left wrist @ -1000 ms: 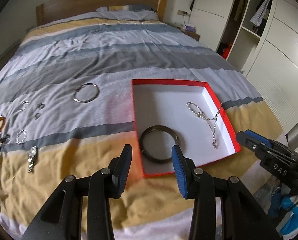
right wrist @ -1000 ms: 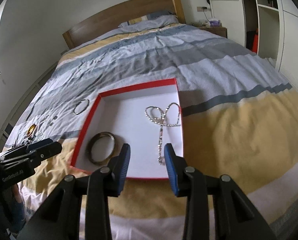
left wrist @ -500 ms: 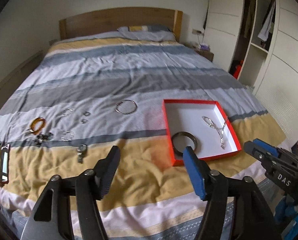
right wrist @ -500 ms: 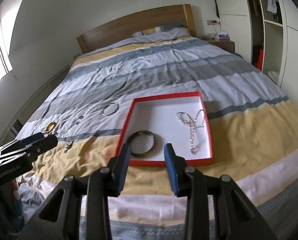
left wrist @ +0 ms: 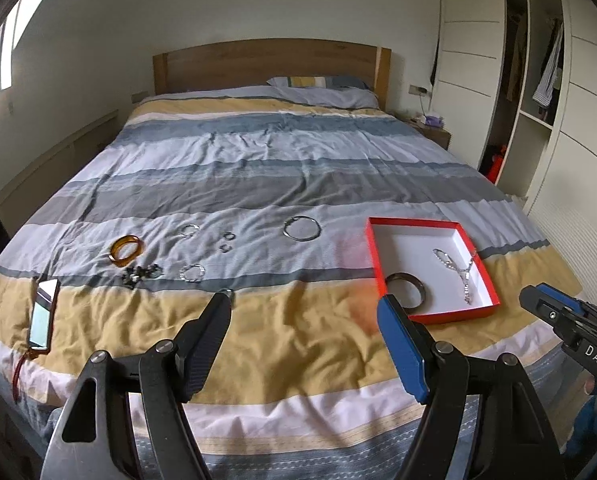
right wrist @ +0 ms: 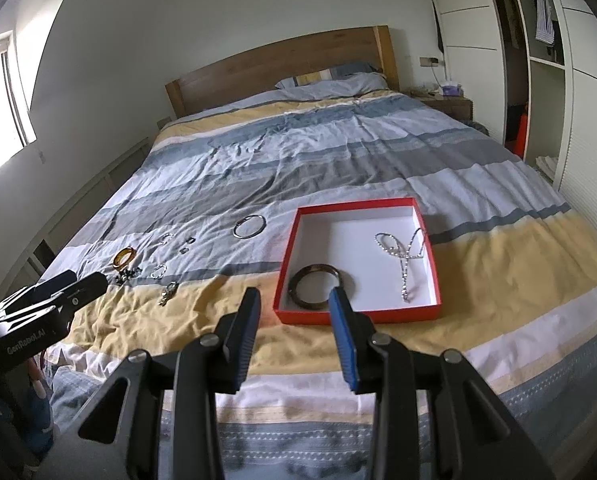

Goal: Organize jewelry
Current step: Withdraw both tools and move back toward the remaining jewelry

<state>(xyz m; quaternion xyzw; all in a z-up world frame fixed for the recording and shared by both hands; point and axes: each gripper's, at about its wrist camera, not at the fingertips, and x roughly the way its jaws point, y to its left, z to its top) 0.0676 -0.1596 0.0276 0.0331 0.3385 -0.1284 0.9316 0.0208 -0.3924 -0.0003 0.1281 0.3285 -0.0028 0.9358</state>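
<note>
While both grippers, left gripper (left wrist: 304,330) and right gripper (right wrist: 294,324), hang empty with jaws apart at lower frame, the large silver hoop bangle (left wrist: 301,227) mid-frame wants a low rim pinch before reaching the red-walled white cardboard box (left wrist: 477,249).

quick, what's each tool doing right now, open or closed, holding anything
Left tool: open, empty, above the bed's foot.
Right tool: open, empty, just short of the red box.
</note>
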